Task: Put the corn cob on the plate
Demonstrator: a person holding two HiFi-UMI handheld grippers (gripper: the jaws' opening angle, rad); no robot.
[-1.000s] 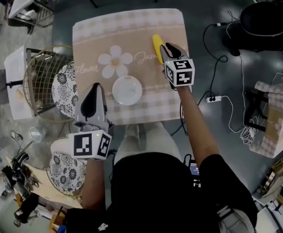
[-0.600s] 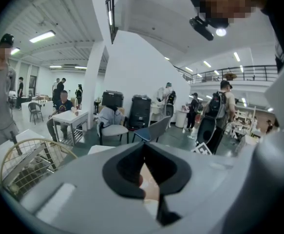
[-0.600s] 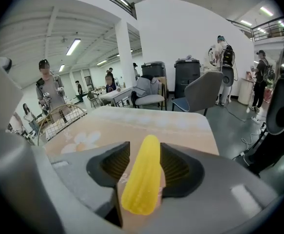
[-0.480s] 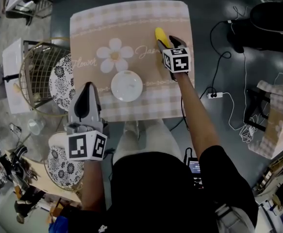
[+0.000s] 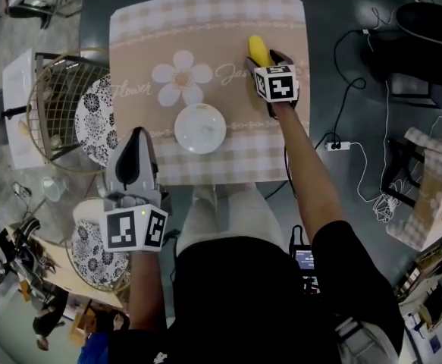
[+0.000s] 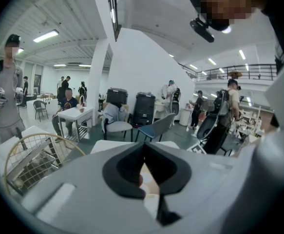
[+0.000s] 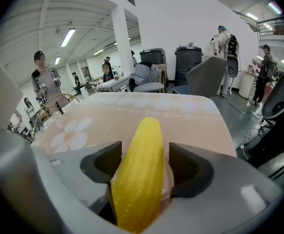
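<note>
**Counter** (image 5: 228,21): beige cover with a pale checked border. A white daisy print with a yellow centre sits at 11 o'clock of the plate, with white script lettering on either side of it.

**Plate** (image 5: 200,128): plain white.

**Corn cob** (image 5: 258,49), at 2 o'clock of the plate: even yellow, with fine kernel rows.

**Left hand-held gripper** (image 5: 136,133): grey body, black jaw pads, and a cube faced with black-and-white square markers.

**Round disc** (image 5: 93,120) at 9 o'clock and **second disc** (image 5: 92,252) at 7 o'clock: white with a black floral print.

**Wire basket** (image 5: 50,101): gold-coloured.

**Shirt** (image 5: 243,294): black.

**Floor** (image 5: 92,21): dark grey.

Bare tablecloth (image 5: 232,101) between corn cob (image 5: 258,49) and plate (image 5: 200,127); wire basket (image 5: 54,106) beyond the cloth's left edge.
</note>
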